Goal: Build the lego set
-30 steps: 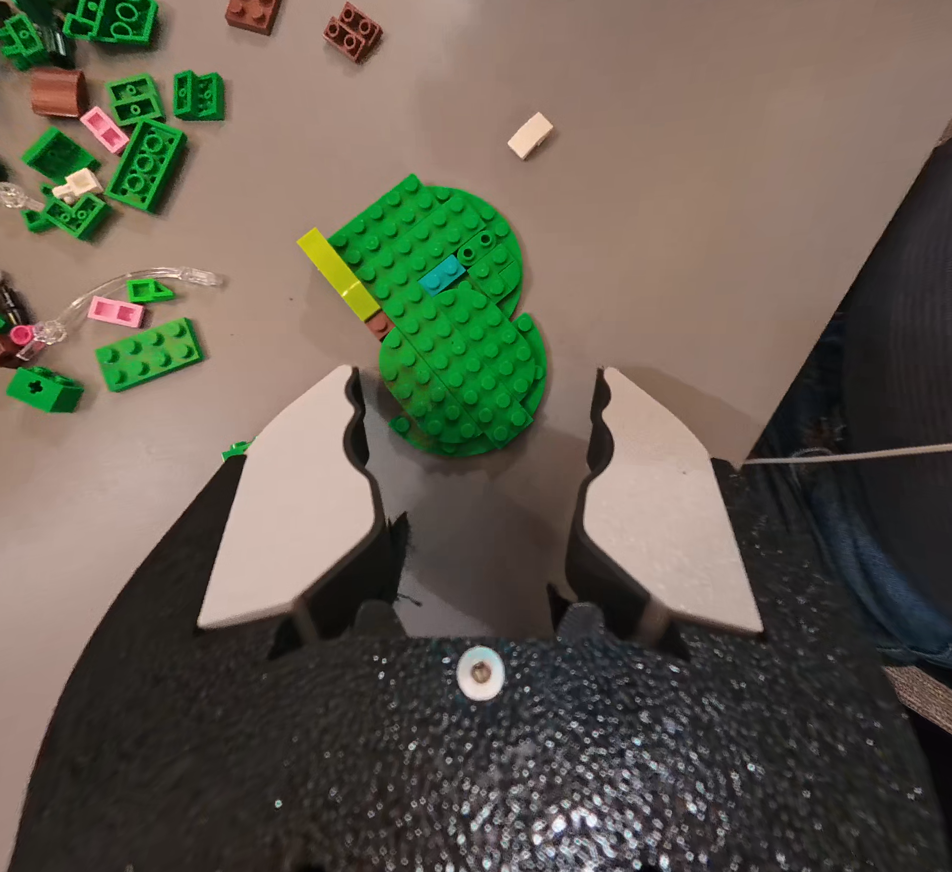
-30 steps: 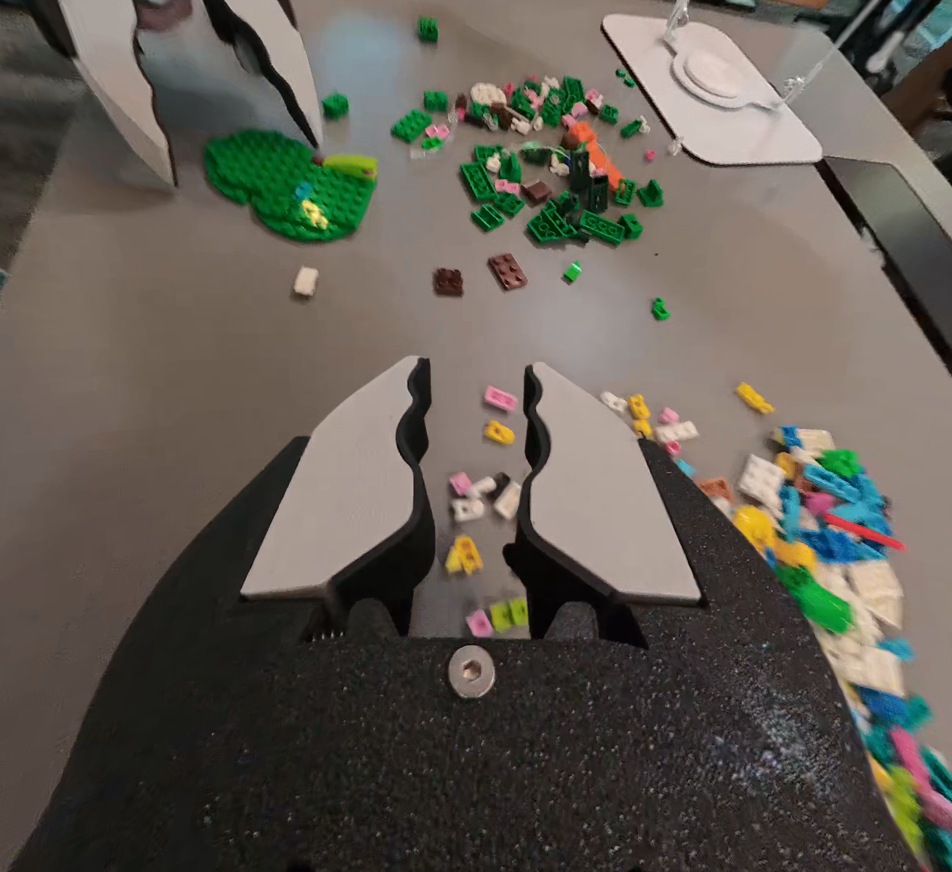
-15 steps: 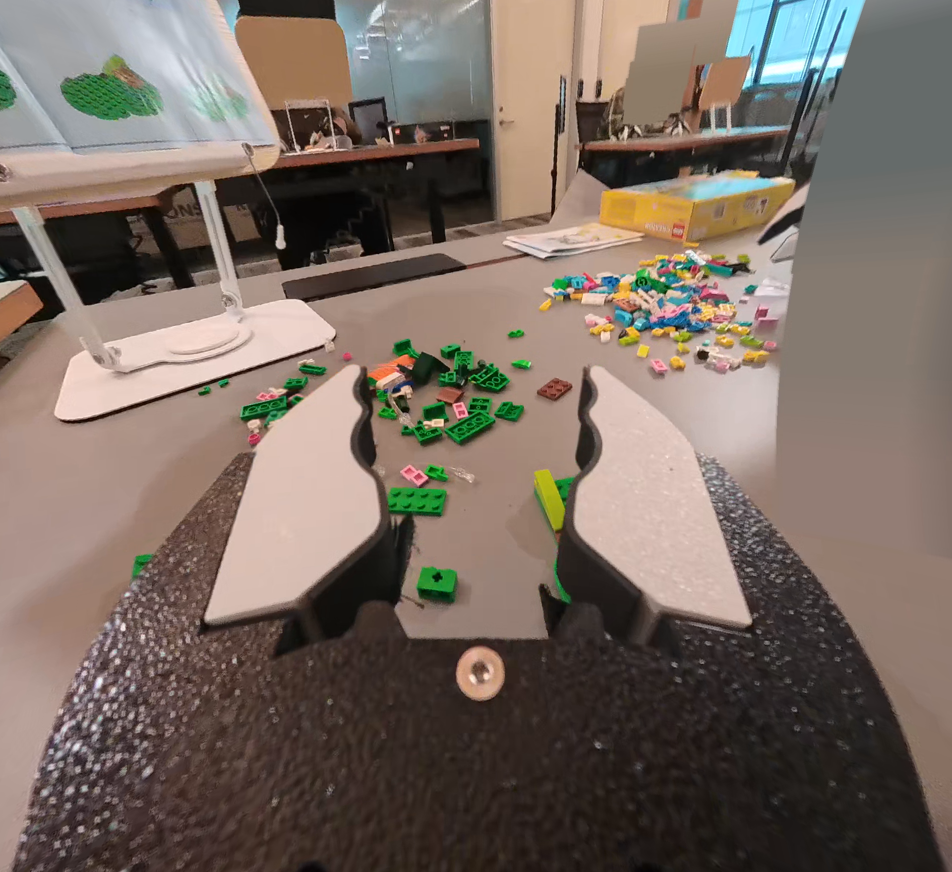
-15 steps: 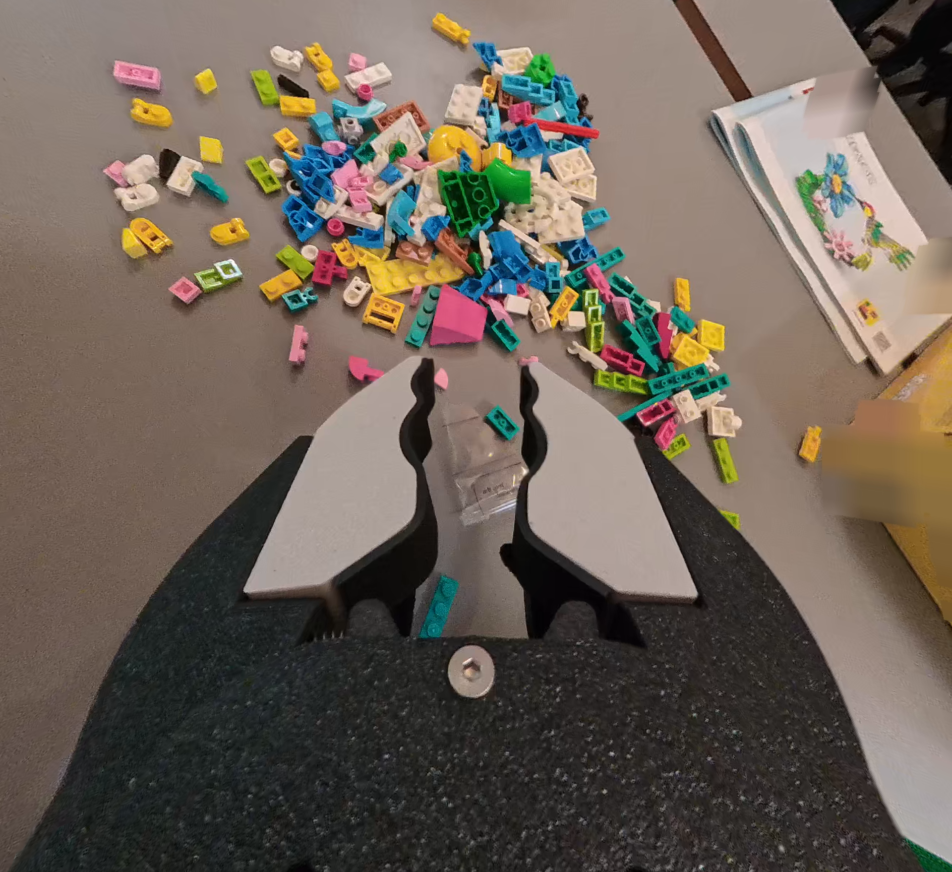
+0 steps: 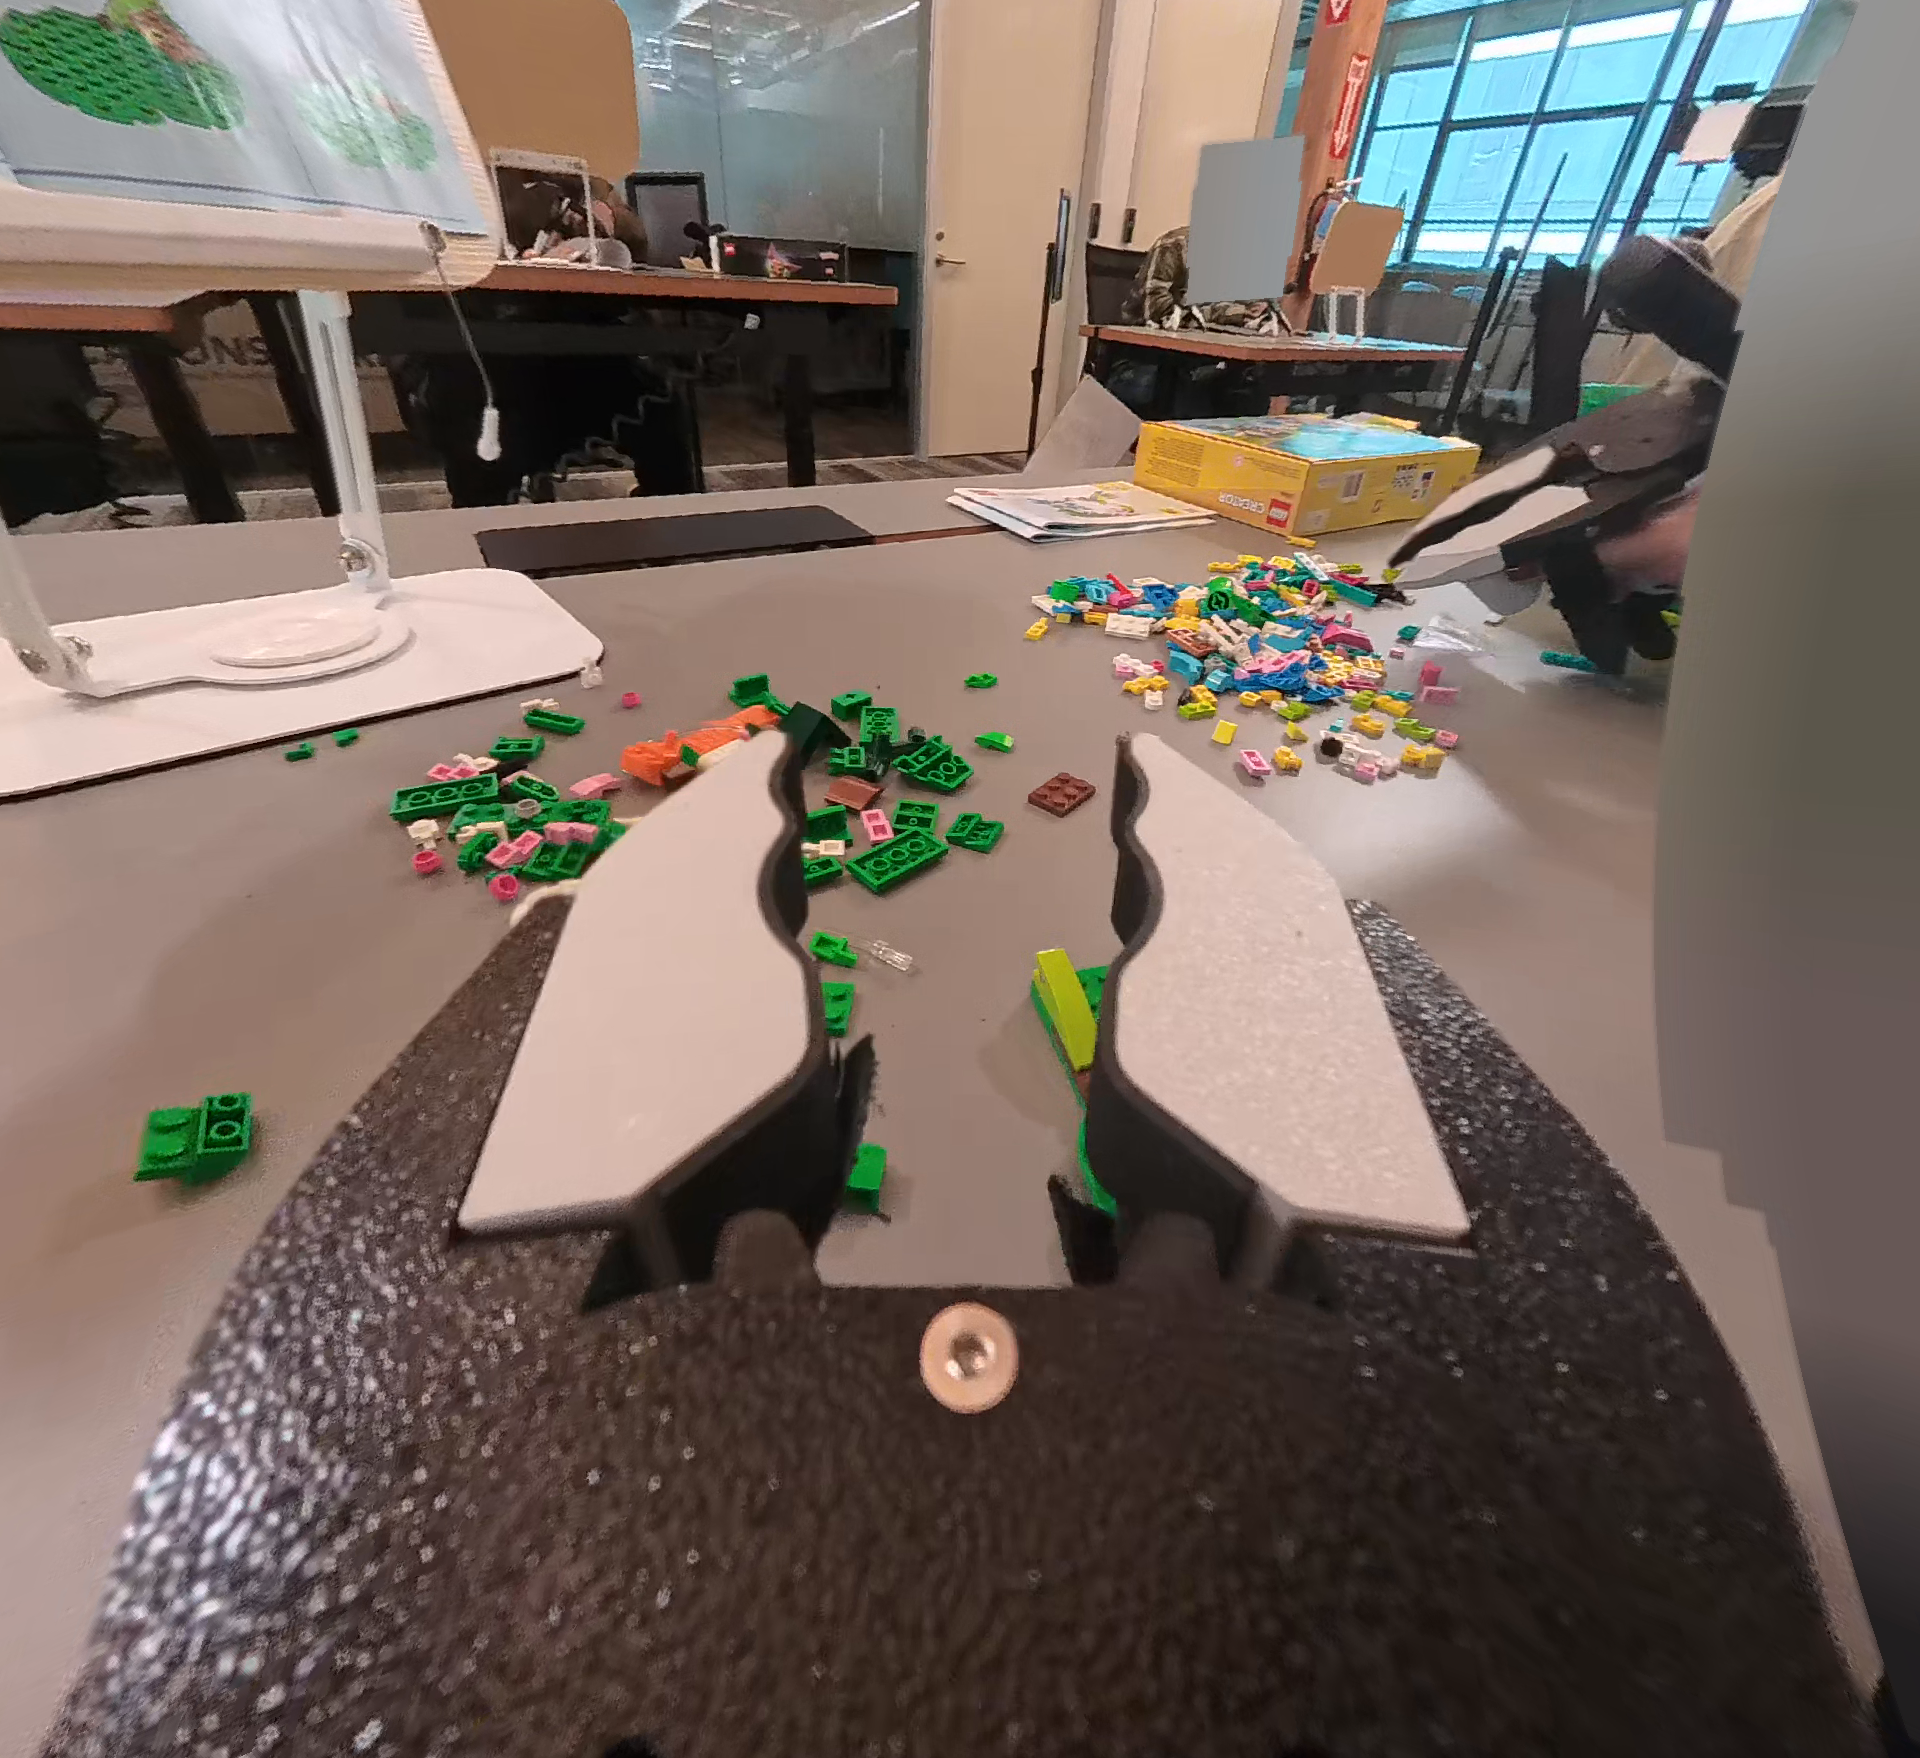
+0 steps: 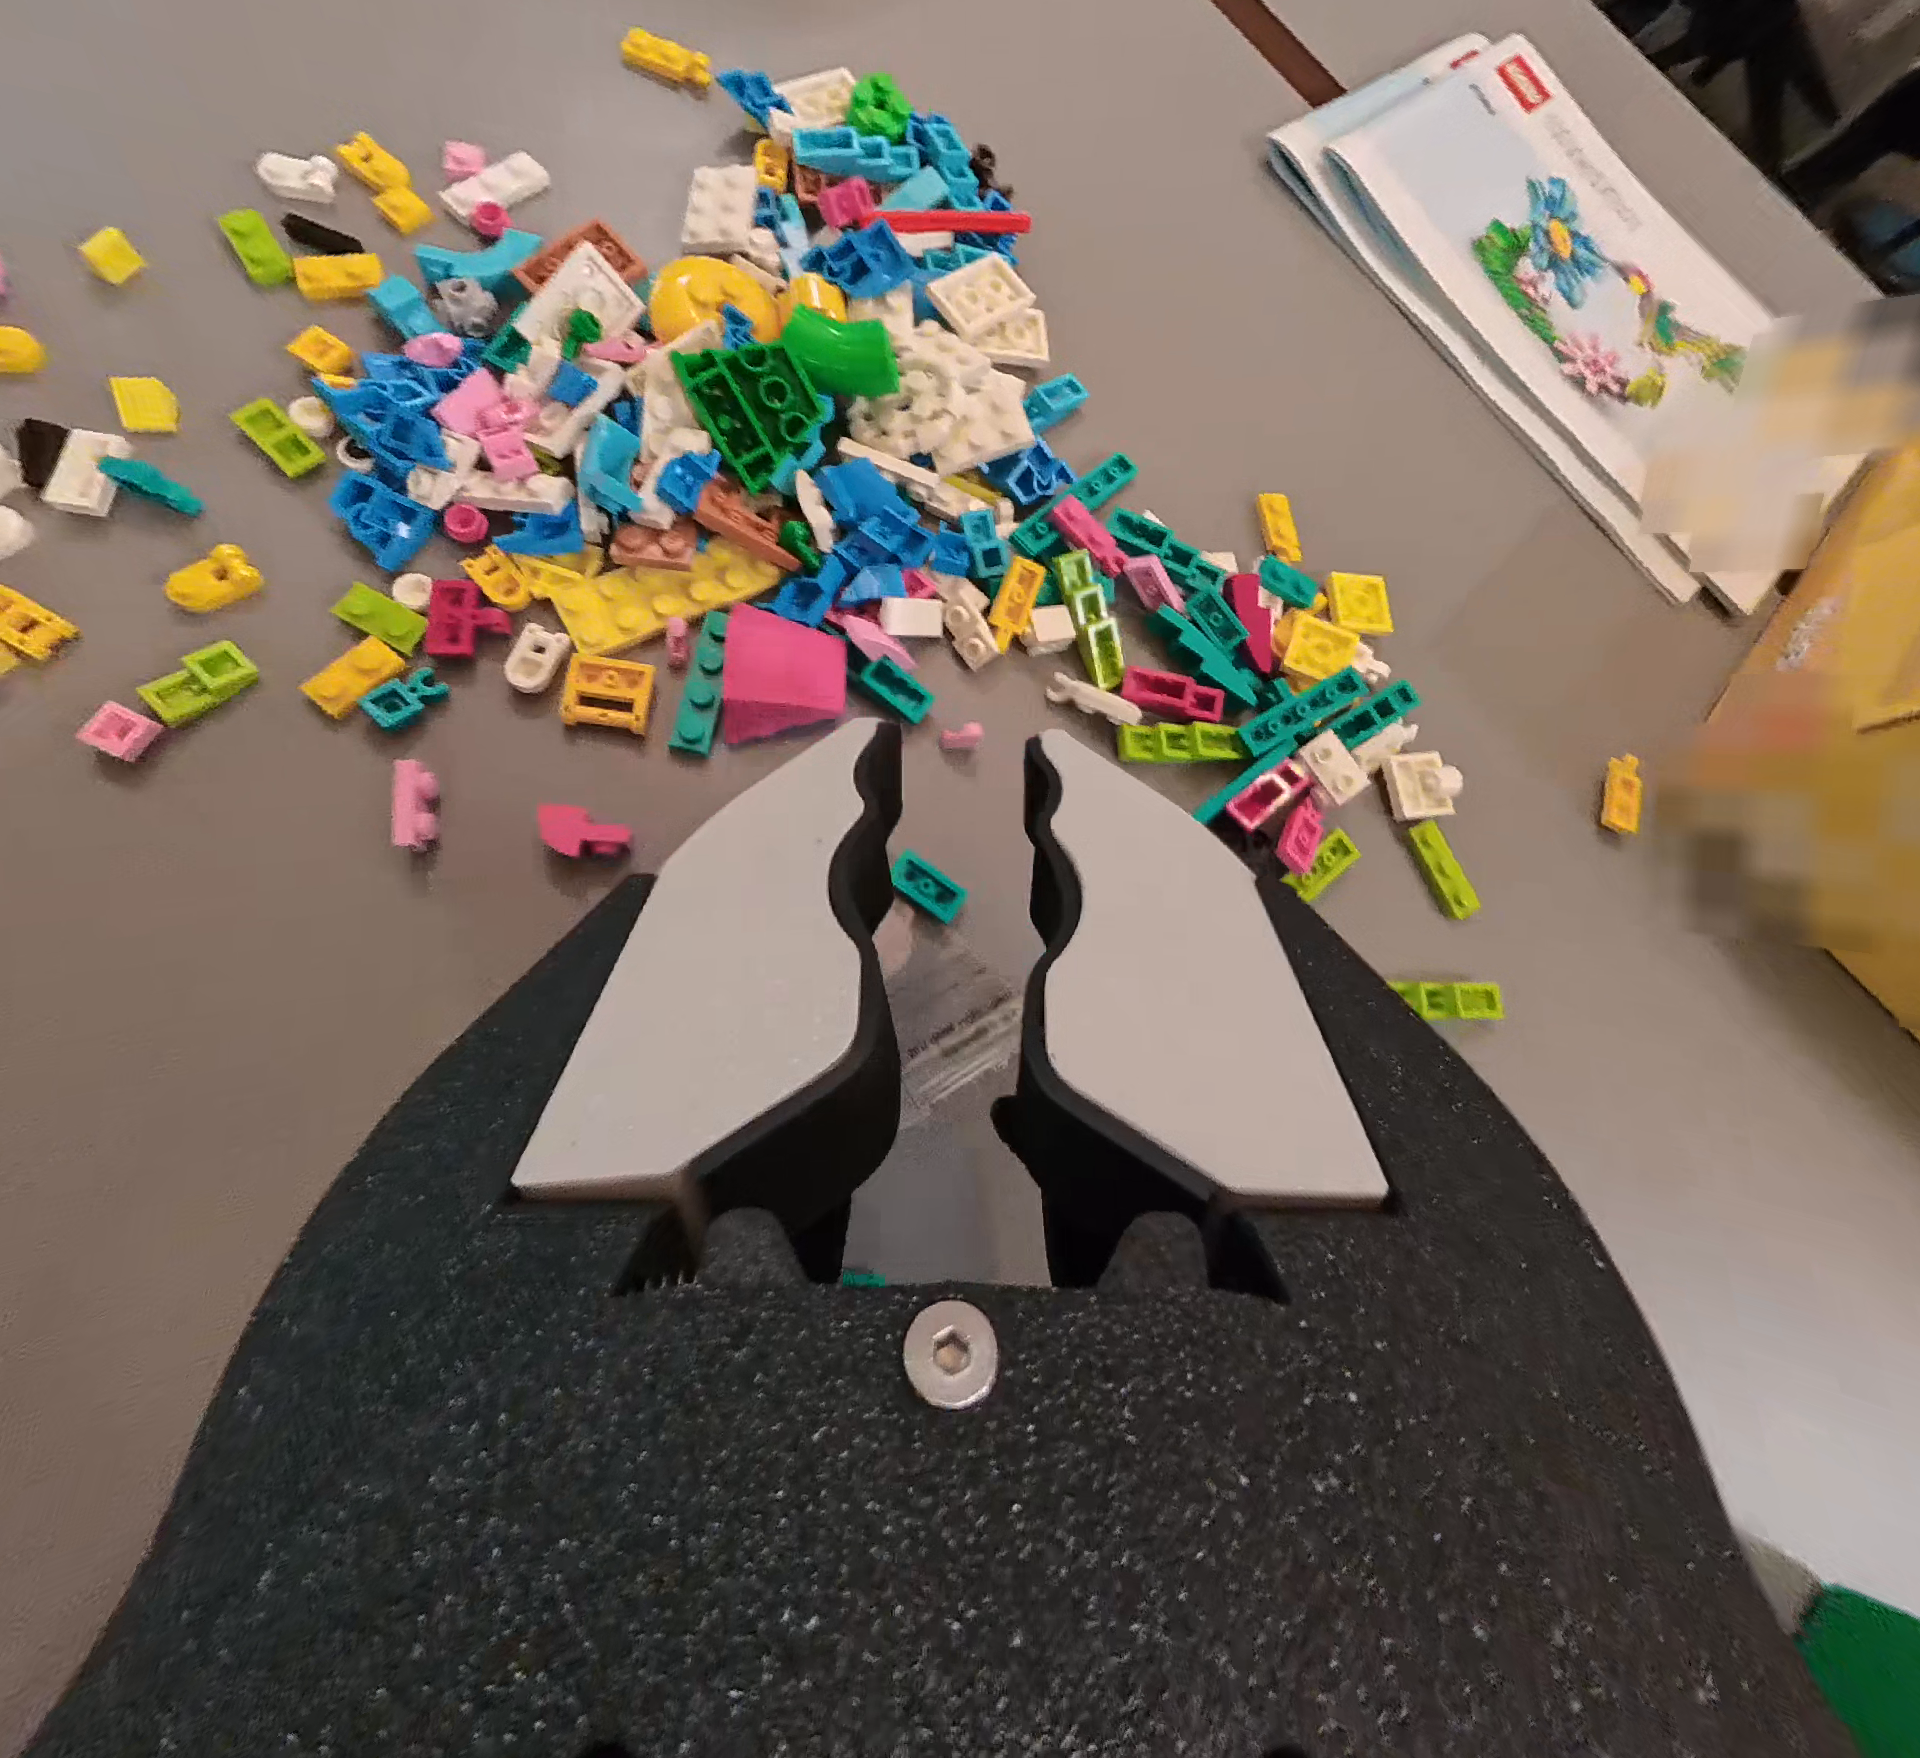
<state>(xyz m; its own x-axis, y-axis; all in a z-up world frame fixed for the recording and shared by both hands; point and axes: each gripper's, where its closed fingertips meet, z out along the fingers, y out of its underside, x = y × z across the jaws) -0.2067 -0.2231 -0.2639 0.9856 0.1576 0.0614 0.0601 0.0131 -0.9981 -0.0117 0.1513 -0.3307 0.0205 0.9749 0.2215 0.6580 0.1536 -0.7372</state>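
Observation:
My left gripper (image 5: 956, 763) is open and empty, low over the grey table. The green plate build sits under its right finger; only the lime bar (image 5: 1065, 1002) and a green edge show. A pile of green, pink and brown bricks (image 5: 883, 773) lies just beyond the fingertips. My right gripper (image 6: 961, 747) is partly open and empty, at the near edge of the colourful brick pile (image 6: 727, 420). A teal plate (image 6: 928, 885) and a clear plastic bag (image 6: 956, 1012) lie on the table between its fingers. The right gripper also shows far right in the left wrist view (image 5: 1455, 555).
An instruction stand (image 5: 260, 648) rises at the back left. Booklets (image 6: 1538, 274) and a yellow box (image 6: 1829, 669) lie right of the colourful pile. A loose green brick (image 5: 197, 1137) sits at the left. A magenta slope (image 6: 779, 669) lies just ahead of the right fingers. There is about 45 centimeters between the tips of the two grippers. From the left gripper's tips to the lime bar (image 5: 1065, 1002) is close to 8 centimeters.
The left view swung up from looking down on the green build to looking across the table. The right gripper left the green pile for the colourful pile and edged closer to it.

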